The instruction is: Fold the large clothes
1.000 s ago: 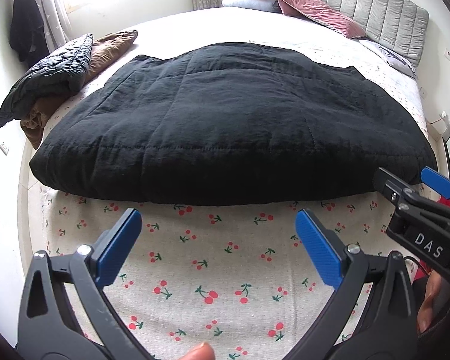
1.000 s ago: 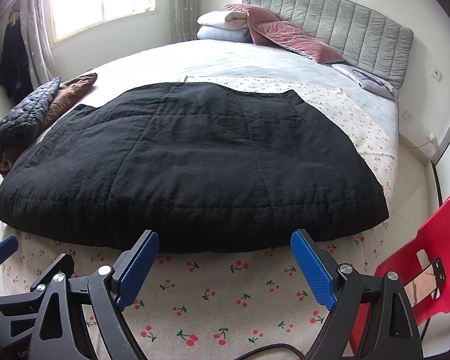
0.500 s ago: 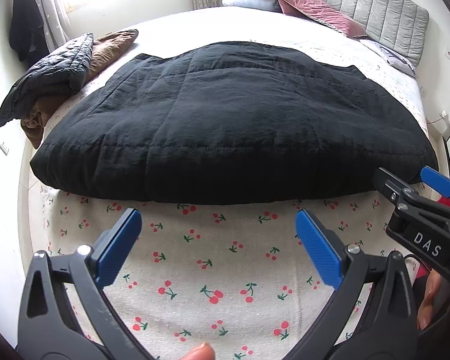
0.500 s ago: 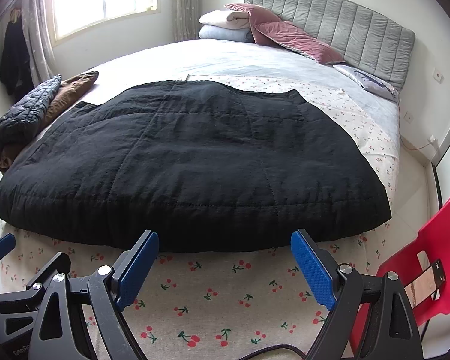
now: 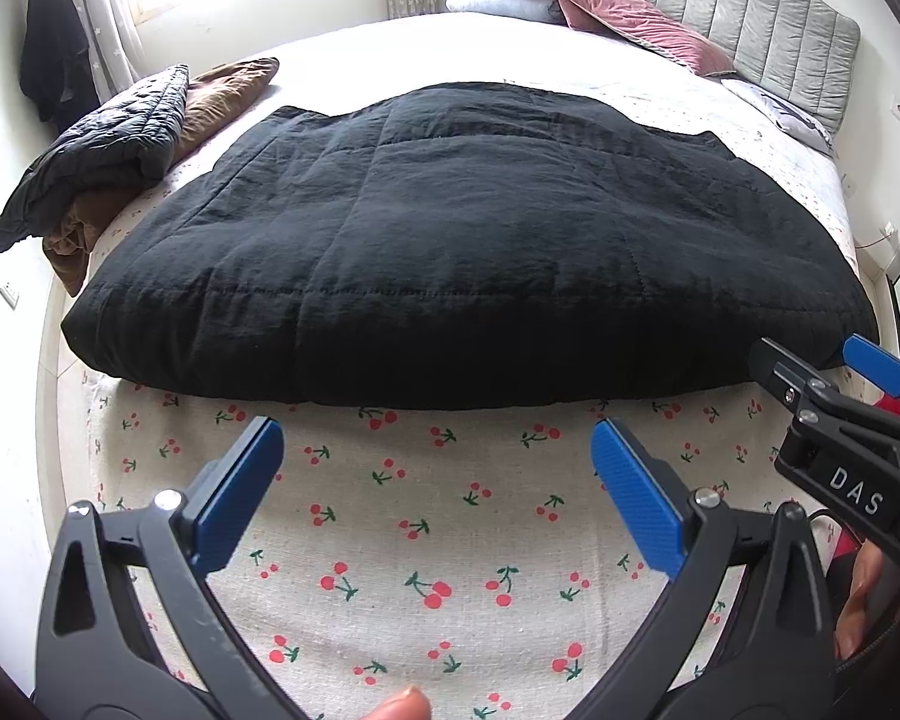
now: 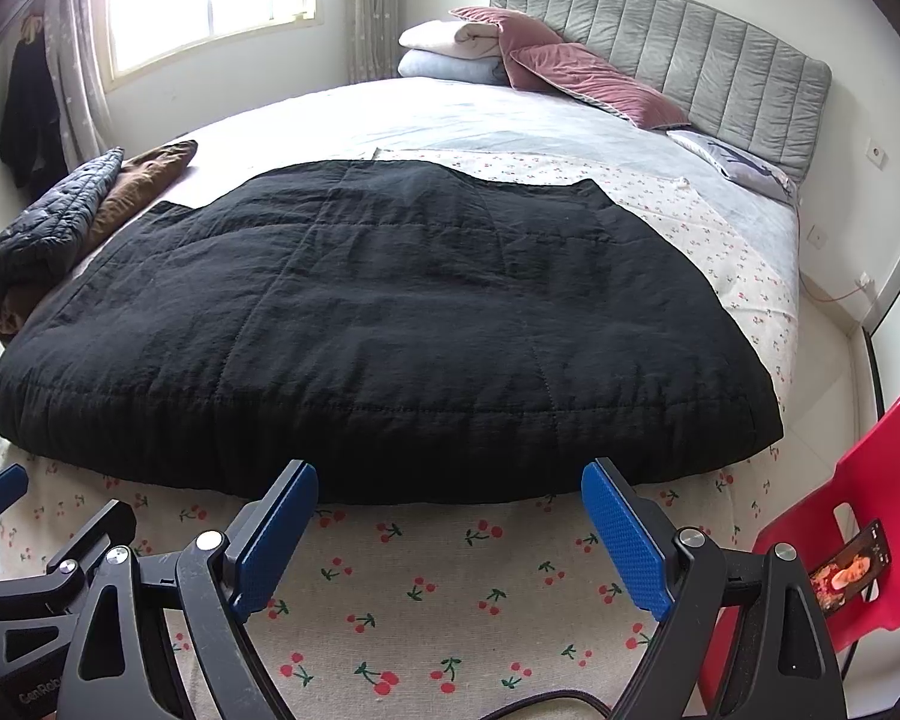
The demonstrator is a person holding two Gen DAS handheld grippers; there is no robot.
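Garment: a black quilted coat point(image 5: 468, 240) is spread flat on the bed, stitched in broad padded panels, its near hem rounded and puffy.
Bedcover: a coarse cream cloth point(image 5: 414, 540) printed with red cherries is laid beneath it.
Left gripper point(image 5: 438, 480): blue ribbed pads are held wide apart over the cloth, nothing between them.
Right gripper point(image 6: 450, 516): jaws are likewise spread (empty), just short of the hem.
Hidden: the coat's sleeves cannot be made out.
Side pile: folded dark and brown garments point(image 6: 72, 216) are cut off at the bed's edge.

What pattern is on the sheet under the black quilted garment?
Red cherries with green stems on cream sheet; clearest in the left wrist view.
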